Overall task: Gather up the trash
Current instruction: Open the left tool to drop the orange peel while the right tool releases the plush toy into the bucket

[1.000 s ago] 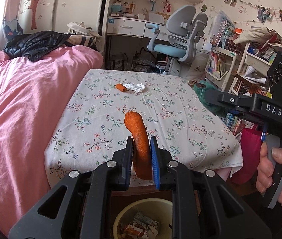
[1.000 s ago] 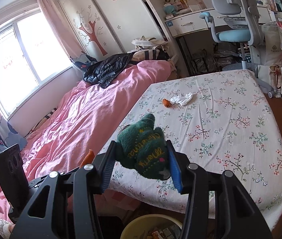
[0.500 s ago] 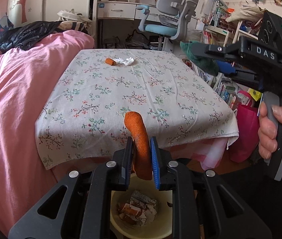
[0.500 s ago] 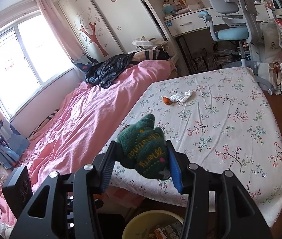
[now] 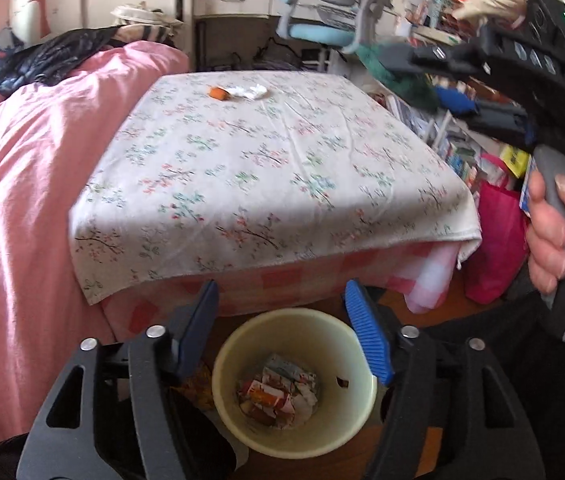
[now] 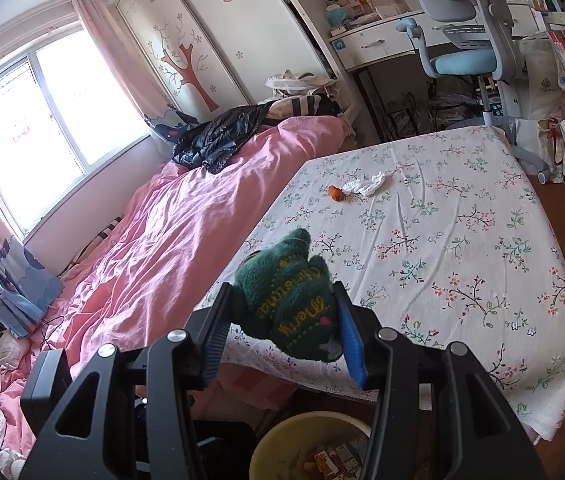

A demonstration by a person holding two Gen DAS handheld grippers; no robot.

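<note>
My left gripper (image 5: 281,296) hangs over a pale yellow bin (image 5: 226,360) on the floor below the table's near edge. Its jaws are opening and nothing is between them. Crumpled wrappers (image 5: 278,394) lie in the bin. My right gripper (image 6: 282,300) is shut on a green knitted toy (image 6: 290,292) with yellow stitched lettering, above the near edge of the floral-clothed table (image 6: 462,260). A small orange piece (image 5: 217,93) and a crumpled white tissue (image 5: 252,91) lie at the table's far side.
A pink-covered bed (image 5: 22,160) runs along the table's left side, with a black jacket (image 6: 218,140) on it. A pink bag (image 5: 494,240) and bookshelves stand to the right. A grey and blue desk chair (image 6: 462,40) stands beyond the table. A hand (image 5: 562,232) holds the right gripper's handle.
The left gripper sank from over the table to over the bin and opened. The long orange piece it held is gone from its jaws. The right gripper still holds the green toy.
</note>
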